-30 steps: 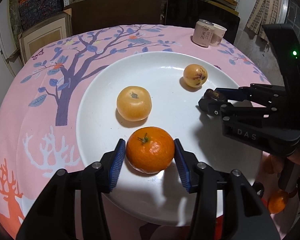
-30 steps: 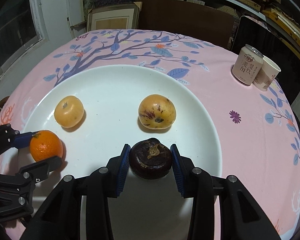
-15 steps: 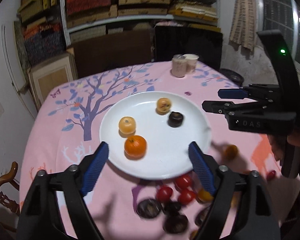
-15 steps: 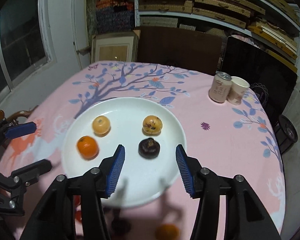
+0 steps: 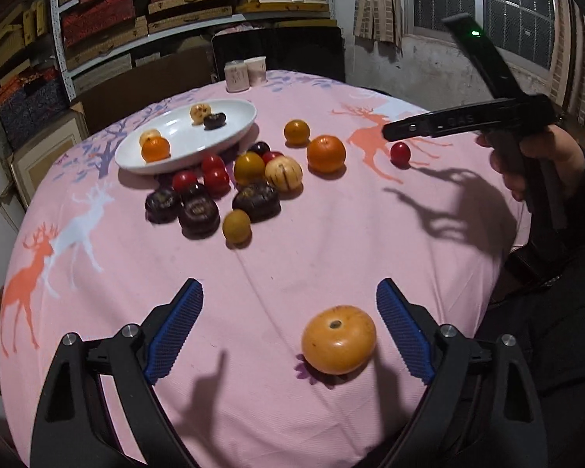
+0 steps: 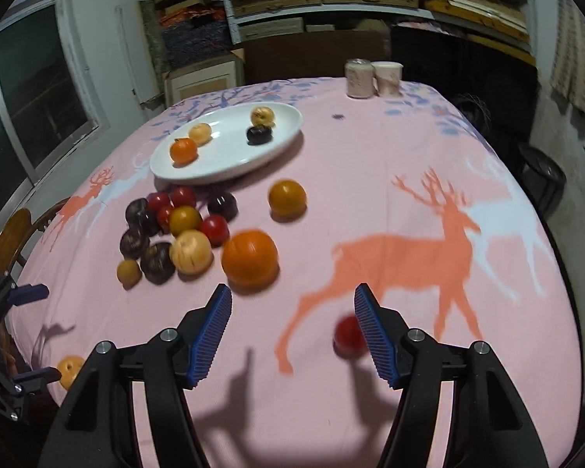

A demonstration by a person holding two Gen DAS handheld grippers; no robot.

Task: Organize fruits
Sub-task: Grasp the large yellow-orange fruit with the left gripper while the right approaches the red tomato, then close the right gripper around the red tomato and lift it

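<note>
Left claw [image 5: 288, 327] agape around orange fruit [image 5: 338, 339]

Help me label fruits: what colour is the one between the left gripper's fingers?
Yellow-orange fruit, clearest in the left wrist view.

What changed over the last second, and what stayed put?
Both grippers let go and pulled back off the plate: left gripper released the tangerine, right gripper the dark fruit. Both now open over the tablecloth. The four fruits on the plate stayed.
</note>
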